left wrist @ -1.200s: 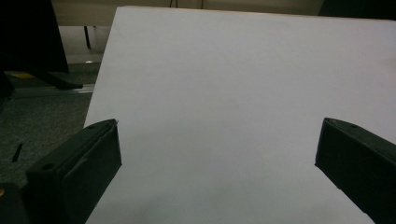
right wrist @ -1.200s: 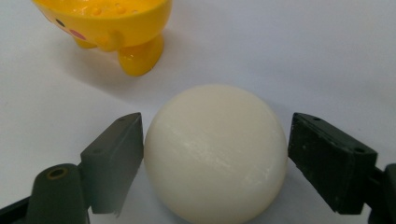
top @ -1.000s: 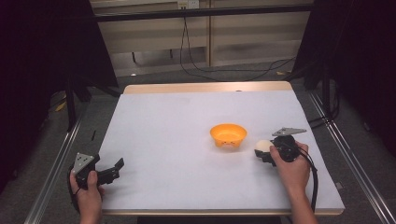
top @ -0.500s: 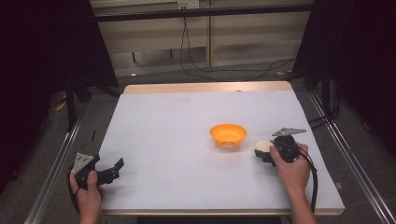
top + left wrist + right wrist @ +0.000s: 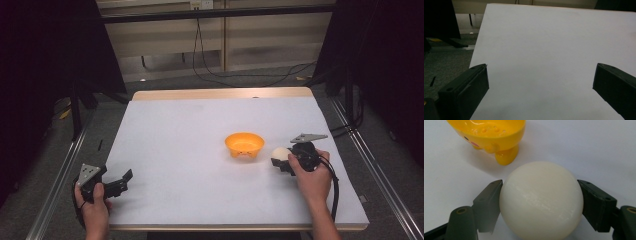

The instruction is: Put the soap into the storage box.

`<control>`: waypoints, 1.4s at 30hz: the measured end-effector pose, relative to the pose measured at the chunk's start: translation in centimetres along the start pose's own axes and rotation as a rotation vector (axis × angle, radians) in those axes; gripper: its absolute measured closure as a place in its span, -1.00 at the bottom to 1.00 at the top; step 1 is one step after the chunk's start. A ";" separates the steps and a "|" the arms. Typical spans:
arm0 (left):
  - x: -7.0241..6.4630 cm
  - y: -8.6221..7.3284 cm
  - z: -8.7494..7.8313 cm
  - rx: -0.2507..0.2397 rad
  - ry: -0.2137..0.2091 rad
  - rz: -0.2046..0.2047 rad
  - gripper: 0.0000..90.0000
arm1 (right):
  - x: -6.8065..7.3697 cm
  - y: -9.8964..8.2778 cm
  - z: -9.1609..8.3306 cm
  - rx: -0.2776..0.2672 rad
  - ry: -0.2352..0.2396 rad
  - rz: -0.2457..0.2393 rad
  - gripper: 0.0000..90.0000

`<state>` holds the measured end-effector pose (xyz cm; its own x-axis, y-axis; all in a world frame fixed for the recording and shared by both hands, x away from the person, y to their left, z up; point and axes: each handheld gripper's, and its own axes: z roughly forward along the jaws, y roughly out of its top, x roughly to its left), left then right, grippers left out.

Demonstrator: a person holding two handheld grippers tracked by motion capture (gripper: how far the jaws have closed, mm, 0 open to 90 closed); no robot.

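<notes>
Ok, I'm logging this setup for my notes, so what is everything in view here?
ball: one, cream white, on the table just right of the bowl, between the right gripper's jaws
bowl: one, orange-yellow with small feet, right of the table's middle
table: one, white top with a wooden edge
cables: several, black, on the floor beyond the table
rails: two, metal, along the table's left and right sides
left gripper: one, black, near left corner, jaws wide apart over bare table
right gripper: one, black, shut on the ball
hands: two, one on each gripper
</notes>
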<state>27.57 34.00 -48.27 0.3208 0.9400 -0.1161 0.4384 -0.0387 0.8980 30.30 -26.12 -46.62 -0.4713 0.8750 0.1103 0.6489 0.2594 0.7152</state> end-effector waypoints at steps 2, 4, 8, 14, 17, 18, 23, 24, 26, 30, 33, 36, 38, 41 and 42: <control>0.0 0.0 0.0 0.000 0.000 0.000 -1.00 | 0.1 0.2 0.0 0.007 0.003 -0.007 -0.47; 0.0 0.0 0.0 0.000 -0.004 -0.005 -1.00 | 0.1 0.3 0.0 0.008 0.005 -0.007 -0.47; 0.0 0.0 0.0 -0.001 -0.001 -0.002 -1.00 | 0.3 0.9 -0.1 0.012 0.004 -0.016 -0.47; 0.0 0.0 0.0 0.000 0.000 0.000 -1.00 | 0.3 1.2 -0.3 0.009 0.009 -0.021 -0.47; 0.0 0.0 0.0 0.000 -0.005 -0.005 -1.00 | 0.4 1.4 -0.3 0.010 0.011 -0.021 -0.47; 0.0 0.0 0.0 -0.001 -0.005 -0.006 -1.00 | 0.4 1.6 -0.4 0.008 0.018 -0.021 -0.47; 0.0 0.0 0.0 -0.001 -0.005 -0.006 -1.00 | 0.5 2.1 -0.5 0.015 0.020 -0.032 -0.47; 0.0 0.0 0.0 -0.001 -0.005 -0.006 -1.00 | 0.6 2.4 -0.6 0.015 0.022 -0.037 -0.47; 0.0 0.0 0.0 0.000 -0.004 -0.005 -1.00 | 0.6 2.6 -0.7 0.011 0.026 -0.039 -0.47; 0.0 0.0 0.0 0.000 -0.006 -0.004 -1.00 | 0.6 3.0 -0.9 0.015 0.029 -0.041 -0.47; 0.0 0.0 0.0 0.000 -0.006 -0.004 -1.00 | 0.6 3.3 -1.0 0.016 0.033 -0.046 -0.47; 0.0 0.0 0.0 0.000 -0.006 -0.004 -1.00 | 0.6 3.5 -1.1 0.015 0.037 -0.047 -0.47; 0.0 0.0 0.0 0.000 -0.006 -0.004 -1.00 | 0.6 3.7 -1.1 0.016 0.035 -0.056 -0.47; 0.0 0.0 0.0 0.000 -0.006 -0.004 -1.00 | 0.7 3.9 -1.1 0.017 0.040 -0.054 -0.47; 0.0 0.0 0.0 0.000 -0.006 -0.004 -1.00 | 0.8 4.0 -1.2 0.019 0.034 -0.056 -0.47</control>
<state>27.59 33.95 -48.29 0.3240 0.9381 -0.1225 0.4397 -0.0347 0.8975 31.84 -24.89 -42.88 -0.5270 0.8446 0.0944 0.6322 0.3153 0.7078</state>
